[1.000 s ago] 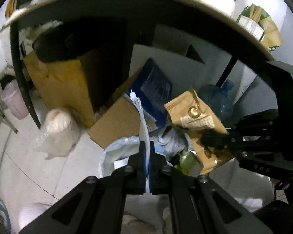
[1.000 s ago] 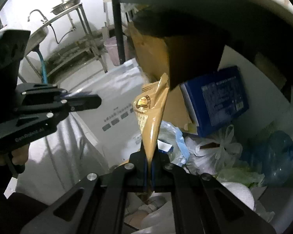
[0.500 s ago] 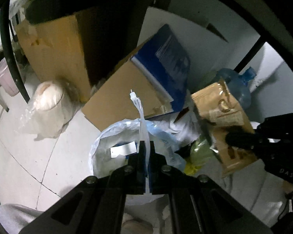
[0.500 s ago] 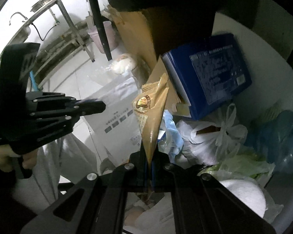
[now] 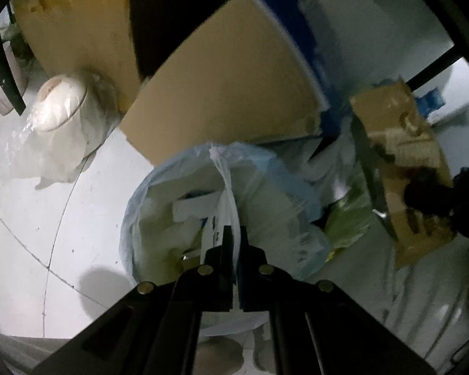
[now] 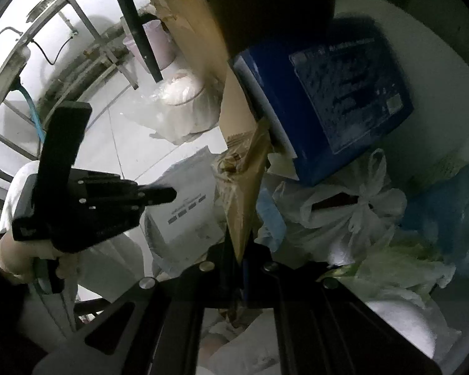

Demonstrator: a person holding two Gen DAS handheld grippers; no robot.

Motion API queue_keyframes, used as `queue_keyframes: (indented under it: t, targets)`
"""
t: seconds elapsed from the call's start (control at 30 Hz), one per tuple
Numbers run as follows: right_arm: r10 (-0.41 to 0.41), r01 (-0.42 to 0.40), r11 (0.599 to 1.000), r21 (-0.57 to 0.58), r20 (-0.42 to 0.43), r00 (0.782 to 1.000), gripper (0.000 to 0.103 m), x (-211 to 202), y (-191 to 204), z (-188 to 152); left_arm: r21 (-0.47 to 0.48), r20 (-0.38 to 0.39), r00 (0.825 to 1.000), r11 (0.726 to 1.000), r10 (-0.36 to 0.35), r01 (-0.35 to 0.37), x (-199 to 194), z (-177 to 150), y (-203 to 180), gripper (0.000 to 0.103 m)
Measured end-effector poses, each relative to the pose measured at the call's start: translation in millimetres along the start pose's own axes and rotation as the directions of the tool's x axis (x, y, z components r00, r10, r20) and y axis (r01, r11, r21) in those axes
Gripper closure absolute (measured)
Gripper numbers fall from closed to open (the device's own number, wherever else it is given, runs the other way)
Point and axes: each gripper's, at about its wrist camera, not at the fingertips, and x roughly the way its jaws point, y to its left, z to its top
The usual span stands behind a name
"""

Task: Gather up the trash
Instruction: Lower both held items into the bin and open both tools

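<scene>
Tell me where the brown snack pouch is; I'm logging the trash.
The brown snack pouch is clamped in the right hand-held gripper, centre of the right wrist view, just below the blue box.

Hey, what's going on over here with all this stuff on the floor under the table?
A person is gathering trash with a hand-held claw in each hand. The left claw is shut on the twisted handle of a thin bluish plastic bag of rubbish on the floor. The right claw is shut on a brown paper snack pouch. Around them lie a blue box, cardboard and a tied white bag.
</scene>
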Motion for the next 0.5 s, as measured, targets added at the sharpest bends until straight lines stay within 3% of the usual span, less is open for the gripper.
queue_keyframes:
  t: [0.1, 0.17, 0.2, 0.23, 0.5]
  targets:
    - [0.006, -0.006, 1.000, -0.002, -0.020, 1.000, 0.100, 10, 0, 1, -0.023, -0.052, 0.999, 1.000, 0.010, -0.011, 12, -2, 8, 0.098]
    - [0.010, -0.010, 1.000, -0.002, -0.037, 0.999, 0.100, 17, 1, 2, -0.045, -0.070, 0.997, 0.999, 0.013, -0.016, 17, -4, 12, 0.077]
    - [0.010, -0.011, 1.000, -0.003, -0.048, 0.999, 0.100, 22, 2, 3, -0.063, -0.076, 0.997, 0.998, 0.006, -0.011, 18, -4, 16, 0.057]
    - [0.011, -0.011, 1.000, -0.002, -0.056, 0.998, 0.100, 27, 2, 3, -0.076, -0.075, 0.997, 0.997, 0.000, -0.006, 18, -5, 18, 0.053]
    - [0.033, -0.035, 0.999, -0.017, -0.123, 0.992, 0.100, 58, 14, 7, -0.128, -0.036, 0.999, 0.992, 0.006, -0.011, 3, -2, 35, 0.053]
